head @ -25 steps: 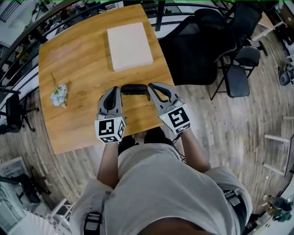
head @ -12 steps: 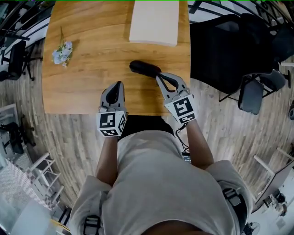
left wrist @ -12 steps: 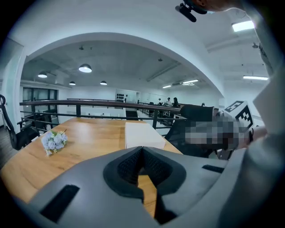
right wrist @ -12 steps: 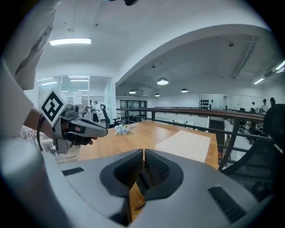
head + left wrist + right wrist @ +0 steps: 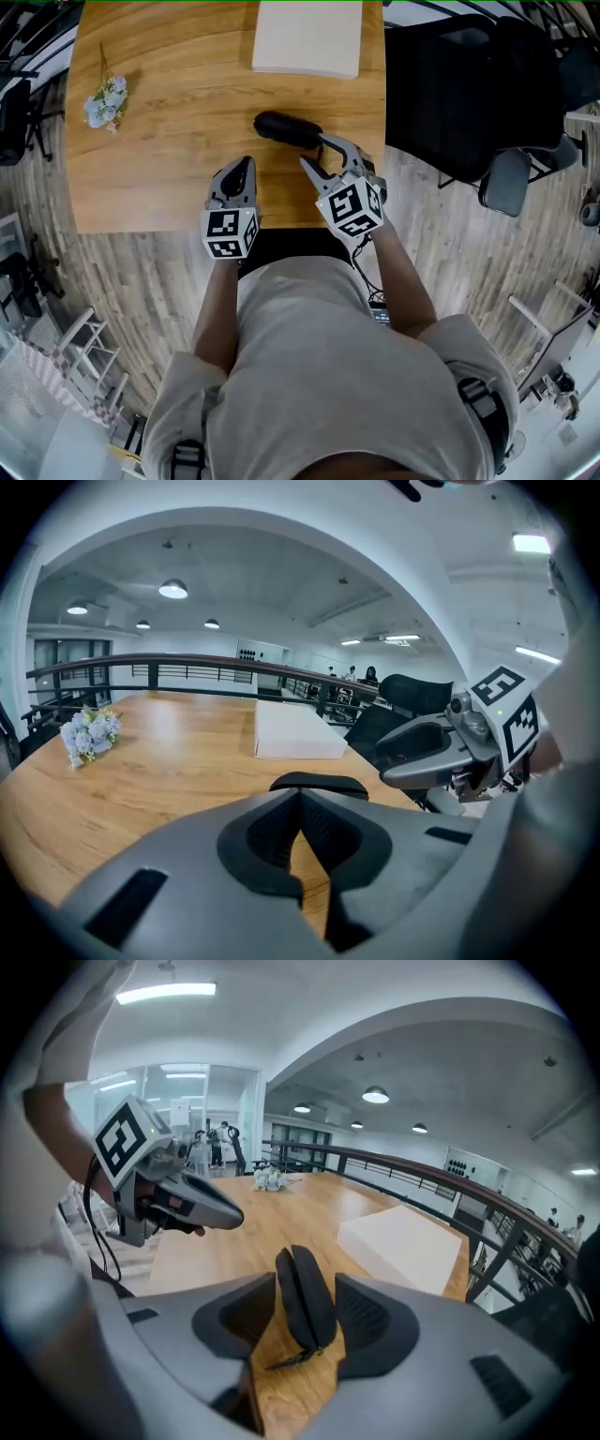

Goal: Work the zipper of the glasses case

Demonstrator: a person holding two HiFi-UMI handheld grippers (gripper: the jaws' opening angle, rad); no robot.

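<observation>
Glasses case [image 5: 302,1302] lies between the tips of the right gripper's [image 5: 317,152] fingers [image 5: 375,1321], which have just been spreading and stand released either side without pressing, likely lined up on its near end, where a small pull sticks out. The left gripper's [image 5: 244,167] fingers [image 5: 272,832] are clenched on nothing, just short of the case on the tabletop [image 5: 169,169]; a white box [image 5: 307,37] sits beyond.

Black glasses case [image 5: 284,128], white box [image 5: 307,37], tan woodgrain table [image 5: 169,150]

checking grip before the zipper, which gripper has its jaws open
The right gripper: its jaws have just been opening, with the glasses case between them, ungripped. The left gripper is shut, empty.
</observation>
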